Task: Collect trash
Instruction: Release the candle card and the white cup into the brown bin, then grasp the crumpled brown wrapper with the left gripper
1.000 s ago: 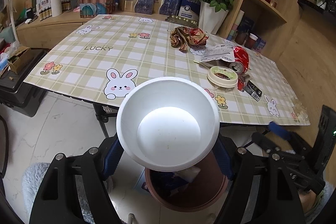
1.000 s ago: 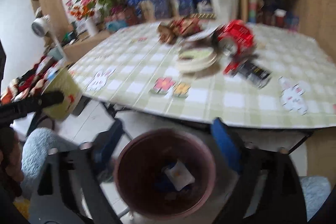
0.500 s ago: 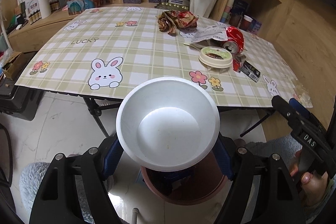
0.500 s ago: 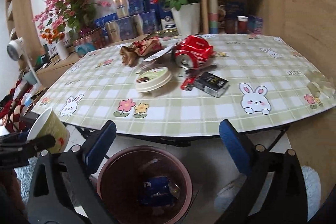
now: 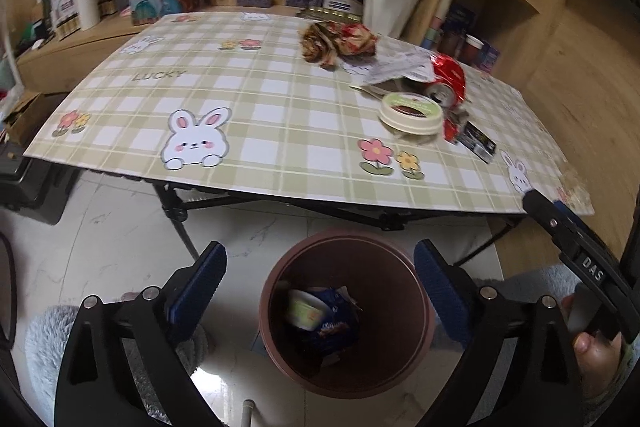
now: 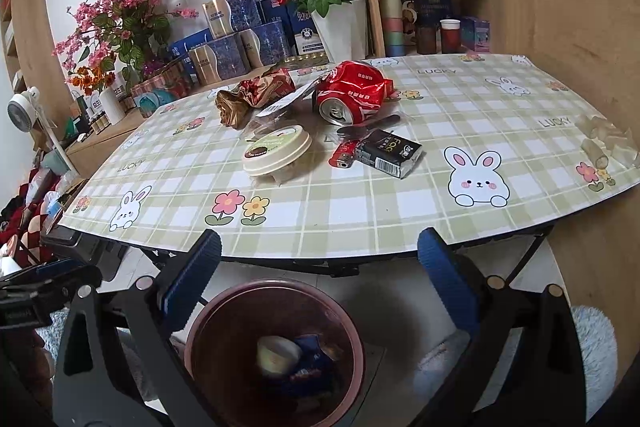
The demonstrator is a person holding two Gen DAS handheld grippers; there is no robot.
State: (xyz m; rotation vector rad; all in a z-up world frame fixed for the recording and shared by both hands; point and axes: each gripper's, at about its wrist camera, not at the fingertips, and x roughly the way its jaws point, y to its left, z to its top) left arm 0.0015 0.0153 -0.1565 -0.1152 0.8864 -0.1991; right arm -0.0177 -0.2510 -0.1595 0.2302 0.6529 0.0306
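left gripper [image 5: 320, 279]: jaws opening, nothing held | right gripper [image 6: 320, 263]: wide, nothing held | bowl [image 5: 306, 311]: seen in bin [image 5: 404, 367]

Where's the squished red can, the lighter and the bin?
Crushed red can [image 6: 354, 91], right wrist view, on its dented side.
Red lighter [image 6: 343, 153], right wrist view, on its body.
Brown bin [image 5: 422, 311], left wrist view, on its inner wall.

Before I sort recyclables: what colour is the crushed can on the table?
Red, with a silver top; the crushed can shows best in the right wrist view.
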